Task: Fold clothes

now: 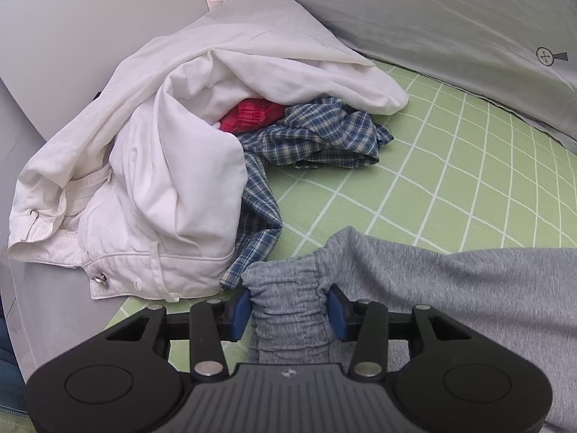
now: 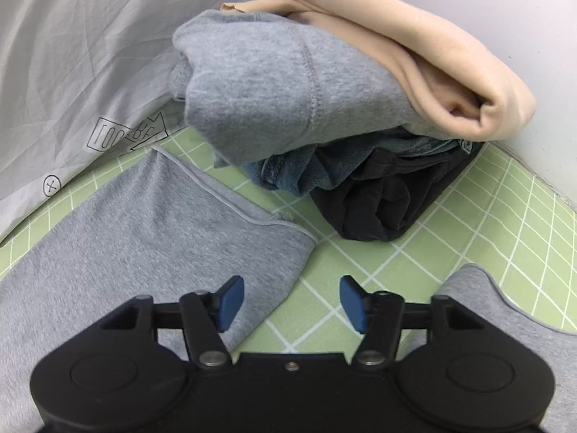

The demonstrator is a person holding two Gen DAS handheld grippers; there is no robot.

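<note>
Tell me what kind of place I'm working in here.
Most likely a bed in a bedroom. The clothes lie on a green checked sheet, with a grey printed pillow or duvet along its far edge. An unsorted heap sits on one side and a folded stack on the other.

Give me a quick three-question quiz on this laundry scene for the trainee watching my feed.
1. True or false: the left gripper is clamped on the gathered waistband of the grey sweatpants.
2. Multiple choice: in the left wrist view, what peeks out from under the white trousers? A) a yellow towel B) a red garment C) a green sock
3. Fill in: in the right wrist view, the beige garment lies on top of the folded ____ sweatshirt.

Key: 1 true; 2 B; 3 grey. The right gripper is open over the green checked sheet.
</note>
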